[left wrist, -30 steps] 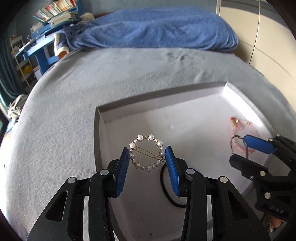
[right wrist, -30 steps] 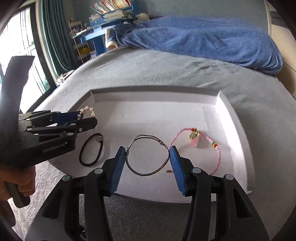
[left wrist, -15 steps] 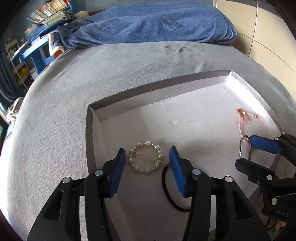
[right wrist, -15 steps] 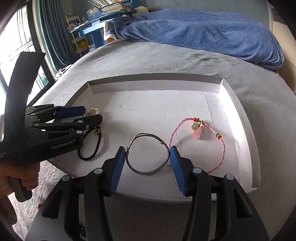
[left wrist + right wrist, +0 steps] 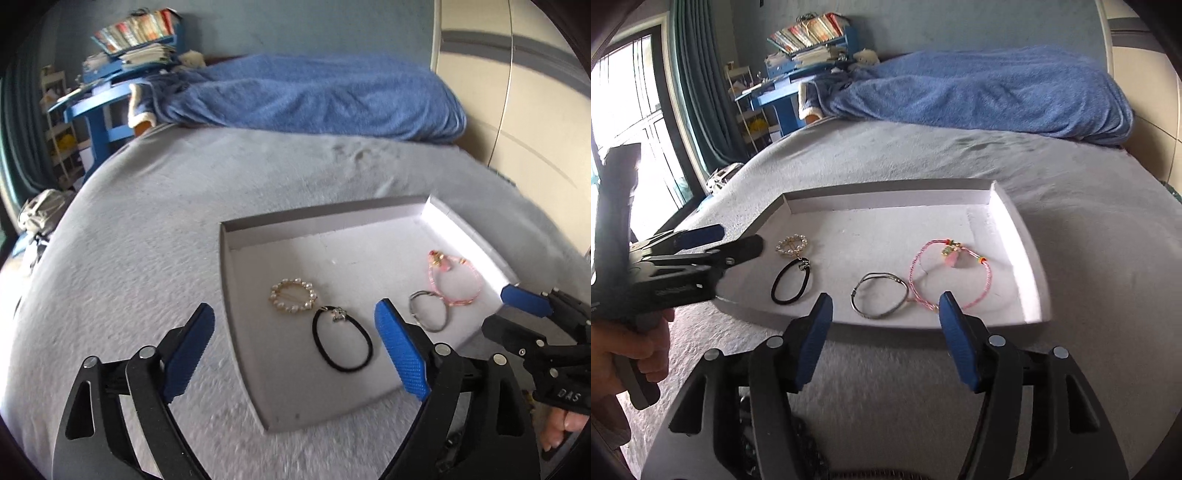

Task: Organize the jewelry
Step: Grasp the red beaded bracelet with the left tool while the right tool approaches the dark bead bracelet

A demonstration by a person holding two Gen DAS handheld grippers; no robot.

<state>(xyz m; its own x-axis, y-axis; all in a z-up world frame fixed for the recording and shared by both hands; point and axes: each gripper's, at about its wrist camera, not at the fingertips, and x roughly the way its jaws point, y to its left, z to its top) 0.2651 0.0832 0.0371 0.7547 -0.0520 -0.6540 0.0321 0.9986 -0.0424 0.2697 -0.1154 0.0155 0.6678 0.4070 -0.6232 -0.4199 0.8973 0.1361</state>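
Note:
A shallow white tray [image 5: 236, 295] [image 5: 1030, 258] lies on a grey bed. In it, left to right, lie a pearl ring clip [image 5: 293, 296] [image 5: 792, 244], a black hair tie [image 5: 341, 345] [image 5: 791, 282], a grey metal bangle [image 5: 428, 311] [image 5: 880, 295] and a pink cord bracelet [image 5: 453, 282] [image 5: 947, 273]. My left gripper [image 5: 295, 343] is open and empty, held back above the tray's near left corner. My right gripper [image 5: 884, 325] is open and empty, above the tray's front edge near the bangle.
A blue blanket [image 5: 314, 96] [image 5: 979, 88] is heaped at the far side of the bed. A blue desk and shelves with books [image 5: 798, 55] stand behind. A window with curtains [image 5: 639, 118] is on the left. The grey bedcover [image 5: 147, 221] surrounds the tray.
My left gripper let go of the pearl ring clip in the tray, opened wide and drew back. My right gripper opened, left the bangle lying in the tray and drew back.

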